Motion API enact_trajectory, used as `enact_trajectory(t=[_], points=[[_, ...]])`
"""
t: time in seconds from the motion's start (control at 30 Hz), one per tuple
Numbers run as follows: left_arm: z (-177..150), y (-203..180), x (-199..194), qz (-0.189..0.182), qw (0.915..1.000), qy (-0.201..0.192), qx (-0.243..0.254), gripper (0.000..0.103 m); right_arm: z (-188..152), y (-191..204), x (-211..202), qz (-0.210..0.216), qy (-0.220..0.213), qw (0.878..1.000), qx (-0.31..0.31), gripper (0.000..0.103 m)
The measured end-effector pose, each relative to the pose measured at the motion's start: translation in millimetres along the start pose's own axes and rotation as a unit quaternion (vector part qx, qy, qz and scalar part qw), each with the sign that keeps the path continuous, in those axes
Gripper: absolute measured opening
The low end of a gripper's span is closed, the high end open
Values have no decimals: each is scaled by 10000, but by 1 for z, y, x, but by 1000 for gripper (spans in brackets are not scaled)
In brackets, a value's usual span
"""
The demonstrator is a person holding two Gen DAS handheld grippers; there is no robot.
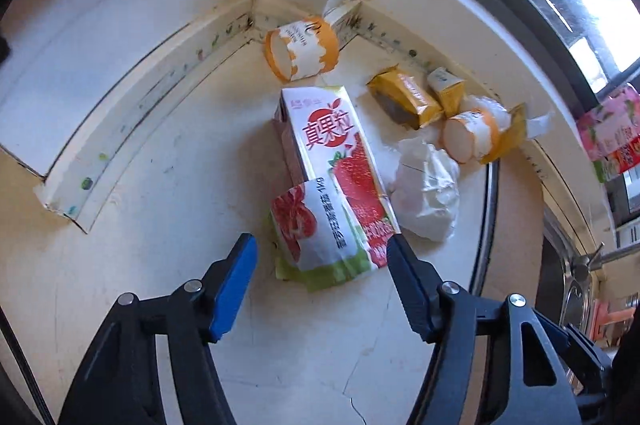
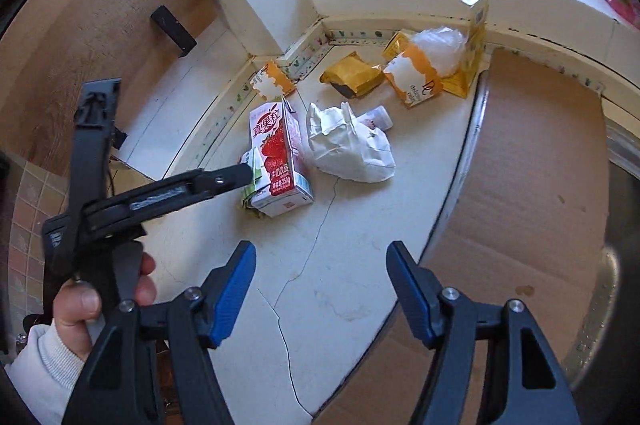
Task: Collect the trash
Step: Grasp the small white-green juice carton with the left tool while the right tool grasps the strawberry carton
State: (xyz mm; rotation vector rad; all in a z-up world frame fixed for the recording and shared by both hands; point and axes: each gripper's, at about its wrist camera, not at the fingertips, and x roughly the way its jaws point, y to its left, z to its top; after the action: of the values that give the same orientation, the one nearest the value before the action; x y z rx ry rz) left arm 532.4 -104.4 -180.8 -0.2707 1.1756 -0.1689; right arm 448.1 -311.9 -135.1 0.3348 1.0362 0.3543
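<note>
with its jaws spread, the left gripper [image 1: 322, 249] straddles the strawberry carton [image 1: 338, 161] and wrapper [image 1: 316, 237]. closing may pinch both (wrapper slipping free). right gripper [image 2: 322, 255] gapes empty.

Both grippers' fingers [image 1: 404, 265] spread wide.

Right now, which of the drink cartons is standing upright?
The yellow carton against the back ledge by the window stands upright. The strawberry milk carton lies flat on its side on the counter, beside the left tongs.
</note>
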Motion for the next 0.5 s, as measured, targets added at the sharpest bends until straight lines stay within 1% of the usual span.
enact_trajectory(t=[0.1, 0.2, 0.23, 0.27, 0.3, 0.37, 0.47, 0.5], points=[[5, 7, 10, -175, 9994, 37, -283, 65, 3, 1, 7, 27, 58, 10000, -58, 68], [7, 8, 17, -230, 9990, 86, -379, 64, 6, -1, 13, 25, 97, 9999, -67, 68], [7, 10, 19, -235, 9988, 103, -409, 62, 7, -1, 15, 14, 103, 9999, -68, 68], [7, 11, 23, -275, 9985, 143, -451, 51, 8, -2, 15, 12, 99, 9999, -66, 68], [7, 14, 25, -417, 9977, 165, -517, 48, 9, -2, 16, 5, 92, 9999, -68, 68], [7, 18, 24, -496, 9967, 122, -628, 46, 11, -2, 18, -16, 77, 9999, -88, 68], [4, 21, 20, -582, 9965, 37, -596, 35, 15, 1, 25, -106, 37, 9997, -201, 68], [2, 22, 17, -582, 9967, 10, -569, 30, 16, 3, 27, -130, 15, 9996, -264, 68]])
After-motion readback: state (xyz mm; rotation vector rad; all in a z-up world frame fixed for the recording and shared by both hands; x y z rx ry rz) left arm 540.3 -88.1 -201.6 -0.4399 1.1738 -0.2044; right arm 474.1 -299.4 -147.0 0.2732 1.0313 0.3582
